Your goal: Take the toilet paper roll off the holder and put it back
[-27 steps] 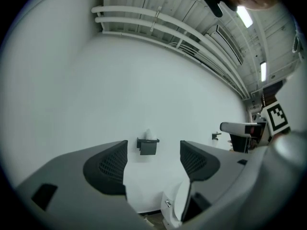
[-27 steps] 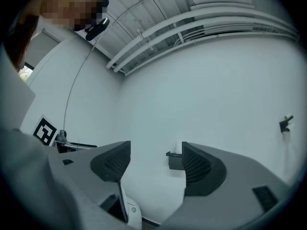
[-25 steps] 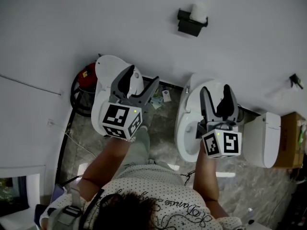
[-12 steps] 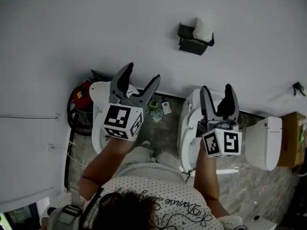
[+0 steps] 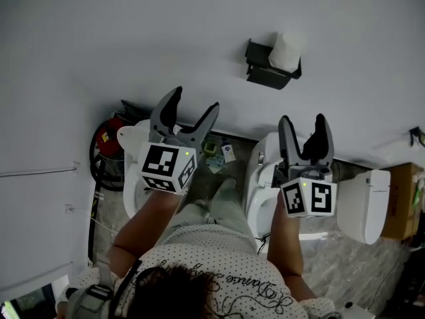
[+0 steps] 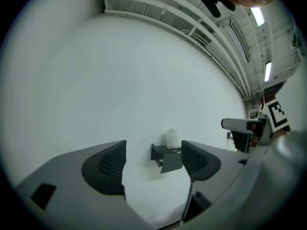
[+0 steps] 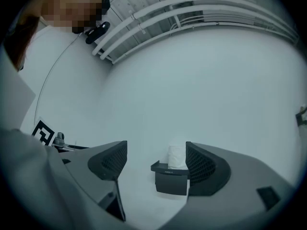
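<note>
White roll (image 5: 287, 50) sat on the holder (image 5: 265, 72) ahead; our left gripper (image 5: 193, 102) gaped empty, right gripper (image 5: 303, 121) was opening, empty; we judged straddling the roll squarely best.

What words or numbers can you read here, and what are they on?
None can be read for sure.
Shirt: curly writing, too blurred to read.
Holder: tiny mark on its front edge, too small to read.

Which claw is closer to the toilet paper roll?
Right. The right claw, opening and empty, is below the toilet paper roll; the left claw sits farther off to its left.
</note>
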Demonstrator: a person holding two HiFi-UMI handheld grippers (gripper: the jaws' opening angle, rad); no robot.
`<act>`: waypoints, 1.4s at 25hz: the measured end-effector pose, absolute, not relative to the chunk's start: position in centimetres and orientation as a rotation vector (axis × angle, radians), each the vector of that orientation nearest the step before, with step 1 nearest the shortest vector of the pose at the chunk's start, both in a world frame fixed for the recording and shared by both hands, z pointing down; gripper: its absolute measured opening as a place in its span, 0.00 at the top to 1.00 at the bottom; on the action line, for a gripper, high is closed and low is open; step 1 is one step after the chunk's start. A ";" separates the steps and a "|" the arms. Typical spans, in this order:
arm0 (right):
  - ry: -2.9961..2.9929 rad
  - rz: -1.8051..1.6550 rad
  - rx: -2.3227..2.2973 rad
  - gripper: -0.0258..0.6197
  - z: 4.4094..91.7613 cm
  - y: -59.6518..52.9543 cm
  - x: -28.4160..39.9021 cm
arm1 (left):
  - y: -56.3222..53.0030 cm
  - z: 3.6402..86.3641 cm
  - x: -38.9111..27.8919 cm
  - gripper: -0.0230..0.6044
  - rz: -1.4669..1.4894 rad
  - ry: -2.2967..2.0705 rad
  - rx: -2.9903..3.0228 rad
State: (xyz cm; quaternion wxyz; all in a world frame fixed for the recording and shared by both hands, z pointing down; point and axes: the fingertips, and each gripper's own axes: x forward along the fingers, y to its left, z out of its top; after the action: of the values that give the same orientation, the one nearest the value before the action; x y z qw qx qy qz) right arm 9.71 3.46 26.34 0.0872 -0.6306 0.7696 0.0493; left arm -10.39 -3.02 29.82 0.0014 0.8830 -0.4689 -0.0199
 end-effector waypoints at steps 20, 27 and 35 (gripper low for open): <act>2.467 0.151 -1.686 0.28 26.7 -14.6 17.3 | -18.6 29.3 -1.6 0.36 -0.087 -1.619 2.691; 2.472 0.063 -1.756 0.23 28.1 -17.4 17.3 | -22.2 29.9 -0.7 0.31 -0.055 -1.538 2.725; 2.503 0.030 -1.844 0.18 29.7 -20.4 15.5 | -25.9 30.9 -1.2 0.31 -0.042 -1.446 2.760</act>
State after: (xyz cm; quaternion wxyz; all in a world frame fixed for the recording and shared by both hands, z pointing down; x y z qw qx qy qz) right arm 15.52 -20.37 29.72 0.0162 -0.5930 0.8050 0.0098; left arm -1.19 -25.90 30.94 0.0127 0.8857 -0.4639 -0.0134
